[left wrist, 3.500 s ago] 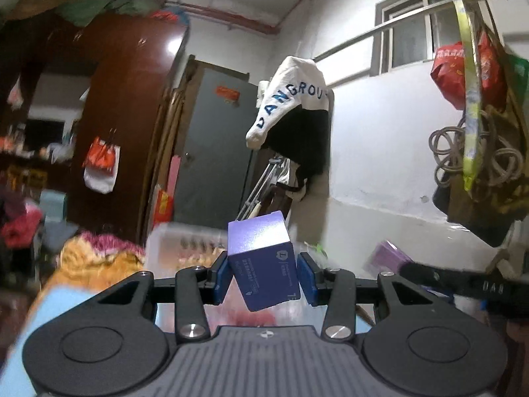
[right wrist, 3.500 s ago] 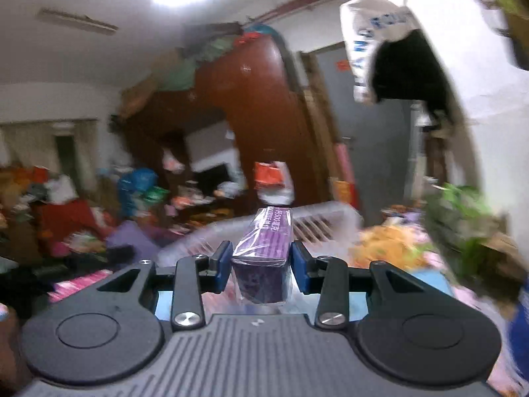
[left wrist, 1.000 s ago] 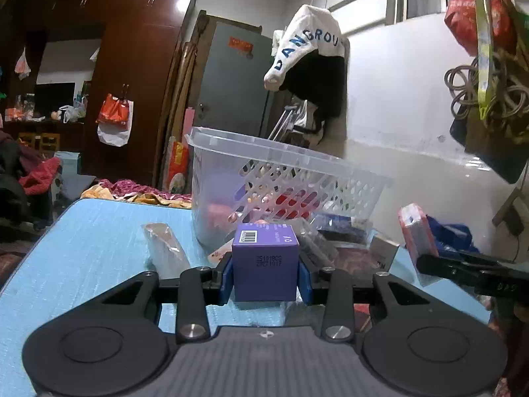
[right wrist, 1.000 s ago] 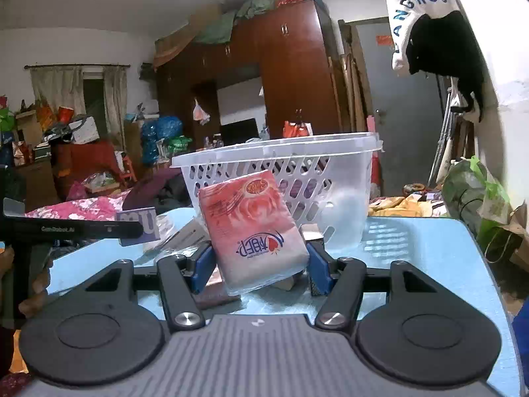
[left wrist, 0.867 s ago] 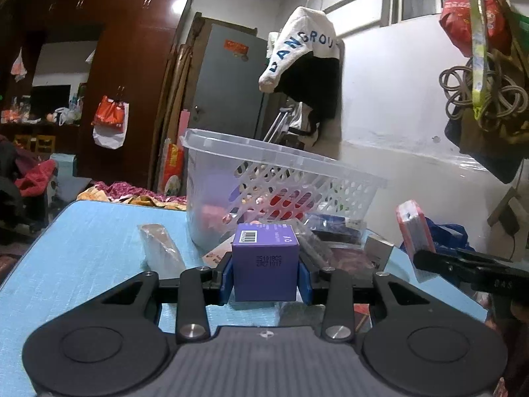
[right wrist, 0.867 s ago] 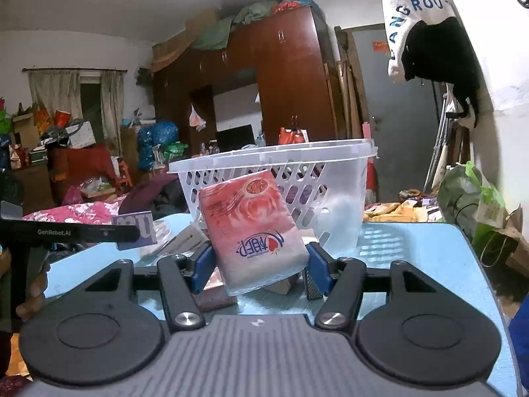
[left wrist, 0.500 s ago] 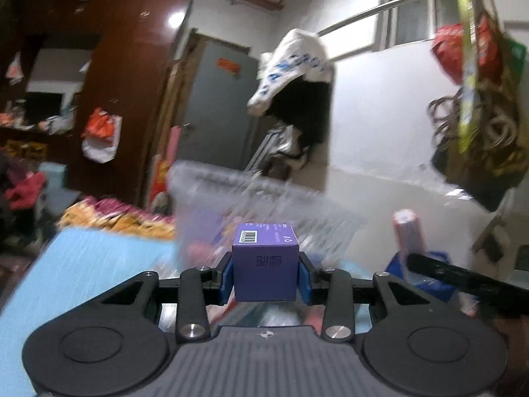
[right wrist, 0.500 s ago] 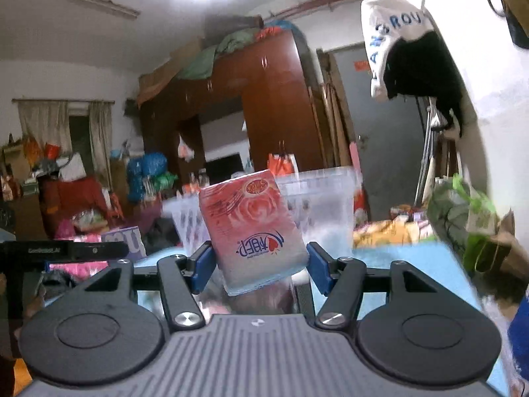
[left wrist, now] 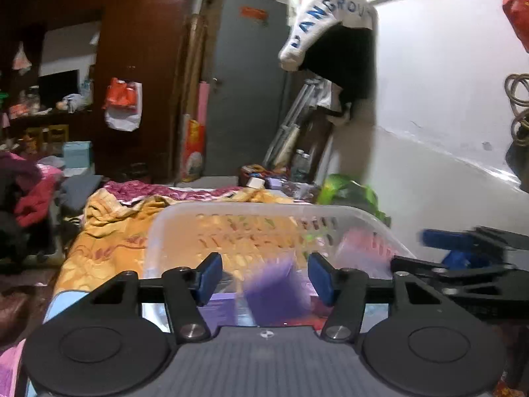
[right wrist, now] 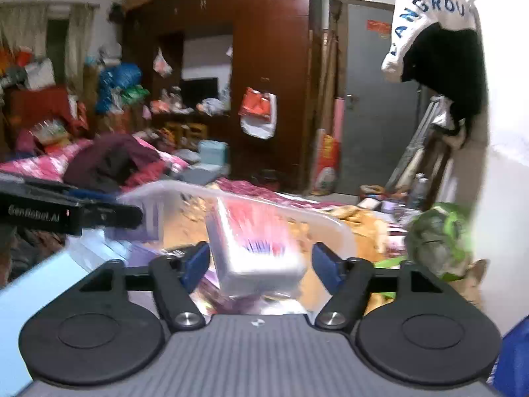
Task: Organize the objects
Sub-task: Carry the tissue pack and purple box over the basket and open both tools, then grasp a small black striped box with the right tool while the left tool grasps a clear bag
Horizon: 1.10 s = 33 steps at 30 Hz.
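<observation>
Your left gripper jaws opening, purple box loose between, basket at 12 o'clock, your right gripper jaws opening, pink pack free between.

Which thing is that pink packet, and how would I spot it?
Find the clear plastic basket at the near end of the table. Just above its rim, between the blue pads of the right hand-held gripper, whose jaws are opening, is the pink packet. It is soft, pink and white, unlike the purple box at the left hand-held gripper.
</observation>
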Available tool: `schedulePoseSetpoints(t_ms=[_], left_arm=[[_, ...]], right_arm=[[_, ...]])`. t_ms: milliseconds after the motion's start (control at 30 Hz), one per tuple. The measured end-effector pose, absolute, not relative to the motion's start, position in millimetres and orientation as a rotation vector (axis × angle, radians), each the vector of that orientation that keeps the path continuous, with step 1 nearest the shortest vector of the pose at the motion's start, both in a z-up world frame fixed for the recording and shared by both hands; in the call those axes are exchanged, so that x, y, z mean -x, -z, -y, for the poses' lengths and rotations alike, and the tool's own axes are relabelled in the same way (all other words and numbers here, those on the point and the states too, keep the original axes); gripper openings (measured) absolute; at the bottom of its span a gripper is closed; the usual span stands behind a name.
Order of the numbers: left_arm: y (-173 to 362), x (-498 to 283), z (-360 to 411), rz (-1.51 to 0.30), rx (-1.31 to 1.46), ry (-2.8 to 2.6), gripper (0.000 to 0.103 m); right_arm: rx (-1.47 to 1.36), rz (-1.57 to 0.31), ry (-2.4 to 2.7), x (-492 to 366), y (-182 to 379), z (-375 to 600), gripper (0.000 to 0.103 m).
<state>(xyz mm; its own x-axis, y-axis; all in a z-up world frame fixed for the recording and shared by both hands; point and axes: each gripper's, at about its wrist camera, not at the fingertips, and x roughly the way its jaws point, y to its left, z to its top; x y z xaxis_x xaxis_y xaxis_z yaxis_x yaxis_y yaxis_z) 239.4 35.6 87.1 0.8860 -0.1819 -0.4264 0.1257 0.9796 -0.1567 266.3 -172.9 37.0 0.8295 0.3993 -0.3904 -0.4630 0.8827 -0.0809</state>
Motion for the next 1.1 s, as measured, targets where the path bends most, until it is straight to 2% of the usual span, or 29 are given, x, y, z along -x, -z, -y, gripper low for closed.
schedulePoseSetpoints(t_ms=[33, 67, 133, 200, 300, 367, 433, 467, 533, 600, 733, 833, 1000, 1033, 1100], left_arm=[[-86.9, -232.6, -40.1, -0.434, 0.131, 0.178, 0.062], [-87.6, -224.9, -44.1, -0.406, 0.138, 0.198, 0.069], [-90.9, -211.1, -49.0, -0.37, 0.135, 0.195, 0.075], [-90.8, -189.9, -53.5, -0.33, 0.122, 0.182, 0.075], [-73.4, -151.2, -64.2, -0.297, 0.07, 0.135, 0.088], [-52.6, -141.3, -74.6, -0.329, 0.085, 0.066, 0.089], [-29.4, -137.8, -88.8, -0.349, 0.13, 0.036, 0.089], [-20.2, -138.0, -95.3, -0.361, 0.151, 0.033, 0.089], [-6.2, -144.4, -104.4, -0.414, 0.183, 0.034, 0.087], [0.2, -151.2, -107.9, -0.443, 0.191, 0.031, 0.087], [6.8, -155.1, -104.8, -0.479, 0.152, -0.007, 0.087], [12.8, -158.6, -101.0, -0.514, 0.131, -0.017, 0.087], [21.8, -166.7, -97.0, -0.559, 0.12, -0.053, 0.086], [23.2, -169.5, -95.9, -0.567, 0.117, -0.066, 0.083], [25.0, -175.1, -92.9, -0.581, 0.106, -0.095, 0.068]], right_arm=[[0.155, -0.356, -0.457, -258.0, -35.9, 178.9, 0.093], [0.114, -0.328, -0.471, -245.9, -35.5, 189.2, 0.101], [0.067, -0.304, -0.487, -230.1, -34.1, 204.4, 0.103], [0.011, -0.294, -0.472, -214.7, -28.4, 219.9, 0.103], [0.022, -0.333, -0.487, -197.4, -6.0, 232.2, 0.103], [0.045, -0.415, -0.471, -195.9, 20.4, 233.8, 0.095], [0.033, -0.467, -0.483, -193.1, 45.4, 234.5, 0.076], [0.017, -0.482, -0.493, -192.3, 52.9, 234.2, 0.071], [-0.018, -0.487, -0.511, -193.1, 60.9, 233.2, 0.058], [-0.014, -0.496, -0.515, -198.7, 63.3, 227.5, 0.051], [0.019, -0.514, -0.508, -200.9, 68.3, 216.5, 0.025], [-0.003, -0.521, -0.515, -197.8, 71.3, 221.3, 0.02], [-0.082, -0.485, -0.512, -185.7, 68.9, 235.6, 0.019], [-0.094, -0.472, -0.513, -182.2, 67.7, 238.3, 0.019], [-0.114, -0.46, -0.52, -176.4, 68.5, 240.5, 0.019]])
